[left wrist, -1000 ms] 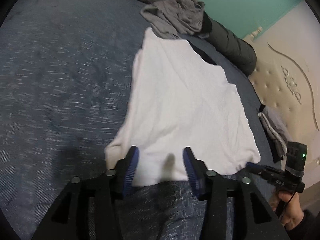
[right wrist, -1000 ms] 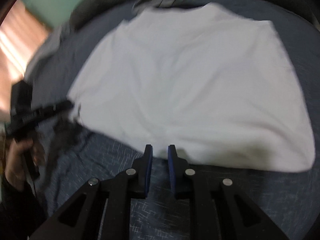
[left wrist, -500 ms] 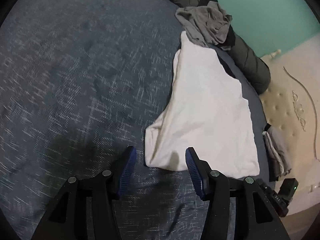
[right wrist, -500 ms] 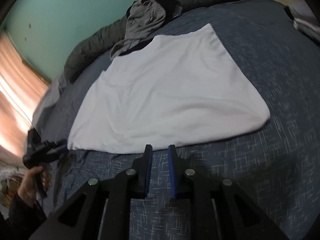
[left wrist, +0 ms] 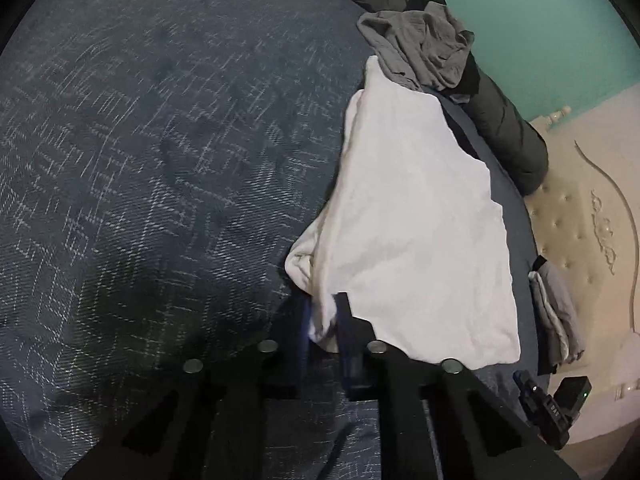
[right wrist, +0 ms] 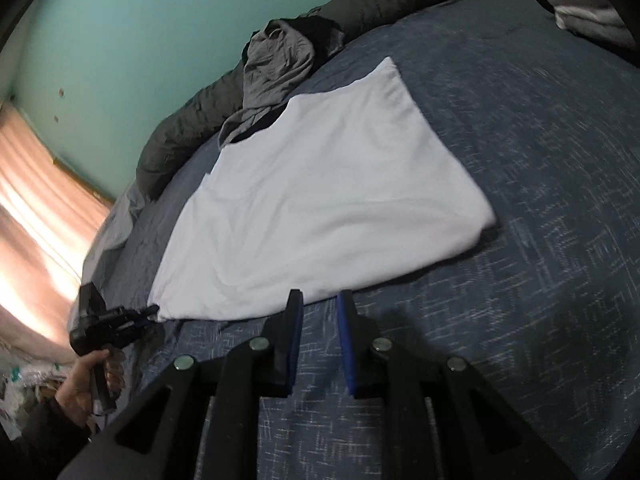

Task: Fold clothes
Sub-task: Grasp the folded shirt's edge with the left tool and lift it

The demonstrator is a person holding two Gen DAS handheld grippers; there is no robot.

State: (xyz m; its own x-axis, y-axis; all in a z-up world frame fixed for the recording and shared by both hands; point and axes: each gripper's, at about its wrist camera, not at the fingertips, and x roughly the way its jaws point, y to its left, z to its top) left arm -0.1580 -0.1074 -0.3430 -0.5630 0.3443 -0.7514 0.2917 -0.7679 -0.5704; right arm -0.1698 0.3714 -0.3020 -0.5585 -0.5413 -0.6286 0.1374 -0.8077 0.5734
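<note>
The white garment [left wrist: 416, 220] is lying flat on the blue bed cover [left wrist: 160, 160], and everything else is placed around it. In the left wrist view, bare bed cover is stretching away to the left of the garment. The left gripper [left wrist: 324, 320] is sitting at the garment's near left corner, its blue fingers [left wrist: 347, 332] closing with a bunched fold of white cloth already pinched between them. Beyond the garment's far end, a crumpled grey garment [left wrist: 424, 48] is lying against a long dark bolster [left wrist: 504, 128] that is running along the bed's edge below a teal wall [left wrist: 540, 20]. To the right of the white garment, a small folded stack of grey clothes [left wrist: 556, 312] is resting by the cream tufted headboard [left wrist: 592, 220], and the right gripper [left wrist: 520, 378] is showing near the garment's near right corner.

In the right wrist view, a person's hand [right wrist: 86, 380] is gripping the left gripper's handle at the left of the garment, its tip touching that corner. The garment [right wrist: 328, 200] is filling the middle, with its near hem just ahead of the right gripper [right wrist: 318, 304]. The right gripper's fingers [right wrist: 344, 320] are opening slightly, standing a narrow gap apart above the bed cover with no cloth between them. Pink curtains [right wrist: 36, 208] are hanging at the far left.
</note>
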